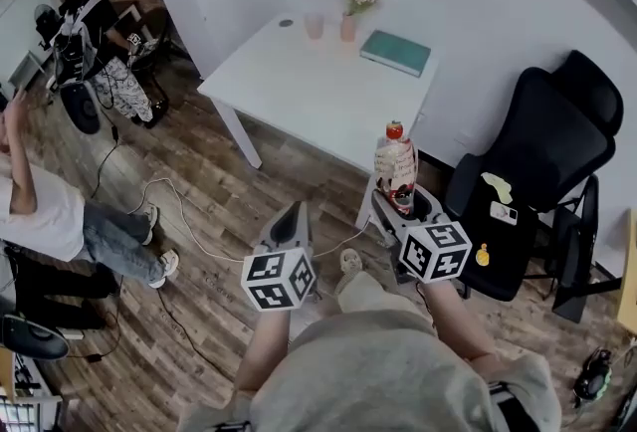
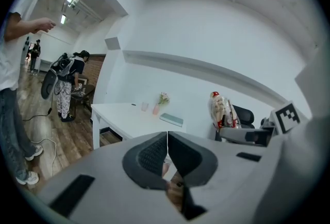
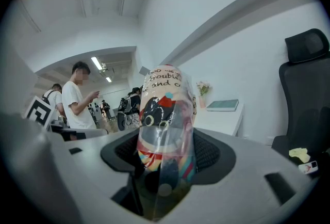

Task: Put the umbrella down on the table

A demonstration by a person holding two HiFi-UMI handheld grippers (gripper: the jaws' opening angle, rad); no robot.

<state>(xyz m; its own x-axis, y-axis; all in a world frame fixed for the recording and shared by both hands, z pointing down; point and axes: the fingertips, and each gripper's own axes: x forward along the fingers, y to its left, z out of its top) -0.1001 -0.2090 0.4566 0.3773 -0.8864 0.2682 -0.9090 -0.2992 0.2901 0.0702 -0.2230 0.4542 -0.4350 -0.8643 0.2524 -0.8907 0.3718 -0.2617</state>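
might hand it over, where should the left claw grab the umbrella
Its upper half, just under the red cap, probably coming in level from the left: the umbrella stands upright and the right claw clamps its lower part, leaving the top free.

umbrella (image 3: 164,135) lower end hidden between fingers (image 3: 212,155), chair (image 3: 305,95) cut off at edge

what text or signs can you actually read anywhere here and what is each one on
"trouble": printed near the top of the umbrella
"and c": the line below it on the umbrella, cut off at the curve
The line above "trouble": too blurred to read
Teal book: no title can be made out
Left marker cube and right marker cube: black and white square code patterns, no words
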